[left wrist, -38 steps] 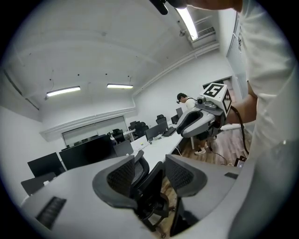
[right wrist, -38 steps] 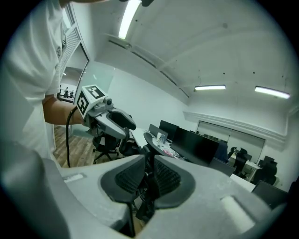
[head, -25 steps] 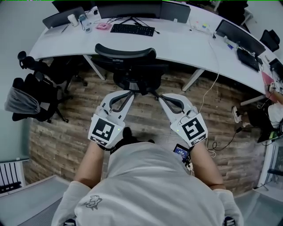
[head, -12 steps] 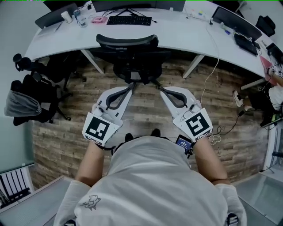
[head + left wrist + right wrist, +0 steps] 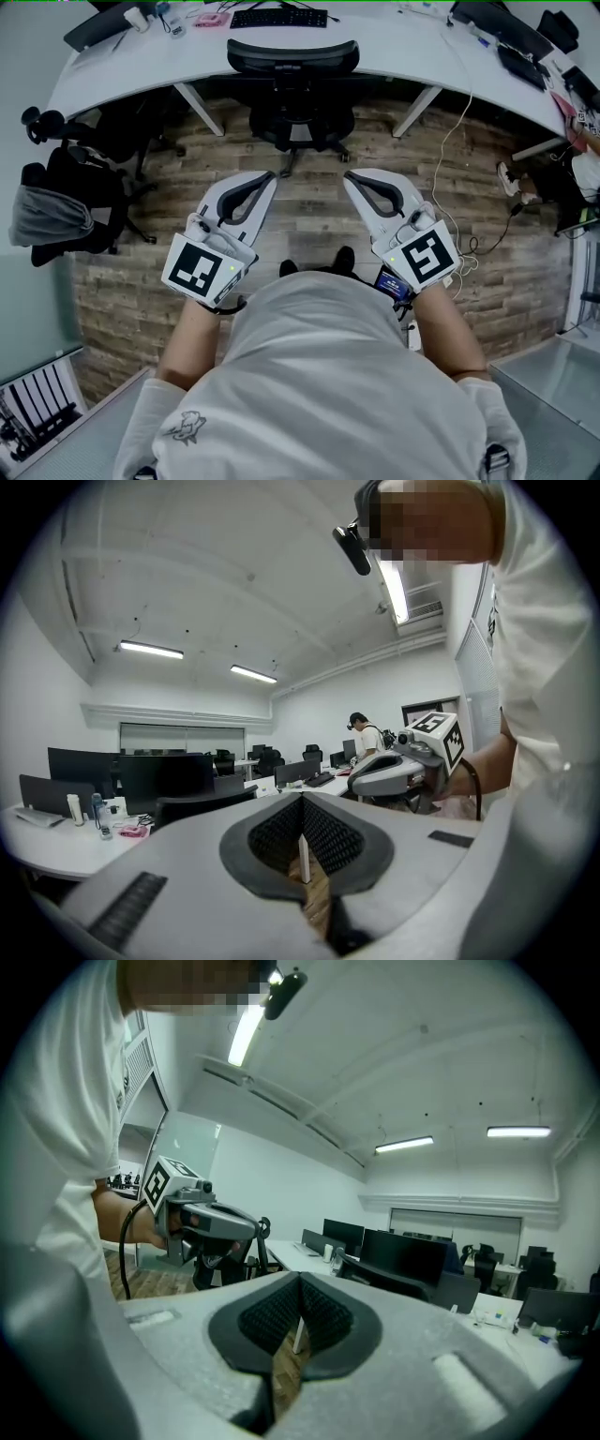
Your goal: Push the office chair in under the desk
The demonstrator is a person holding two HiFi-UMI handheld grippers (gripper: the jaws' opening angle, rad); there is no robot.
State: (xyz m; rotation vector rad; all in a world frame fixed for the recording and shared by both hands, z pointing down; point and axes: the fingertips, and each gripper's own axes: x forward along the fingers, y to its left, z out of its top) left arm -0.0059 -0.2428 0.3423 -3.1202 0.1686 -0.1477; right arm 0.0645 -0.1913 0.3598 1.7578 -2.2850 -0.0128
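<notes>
In the head view my left gripper [image 5: 272, 175] and right gripper [image 5: 349, 175] are held side by side above the wooden floor [image 5: 309, 211]. Both point toward the office chair [image 5: 292, 54] and are well apart from it. The chair's backrest stands at the edge of the white desk [image 5: 403, 56], in line with the keyboard [image 5: 278, 17]. Its seat seems tucked beneath the desk, though the backrest hides much of it.

In the left gripper view my jaws are clenched tip to tip with nothing between them. Beyond them the chair's backrest shows in front of dark monitors [image 5: 150, 775], and my right gripper hangs alongside.

In the right gripper view those jaws are likewise pressed together and empty. The chair stands at the desk beyond them, and my left gripper is off to the side.
</notes>
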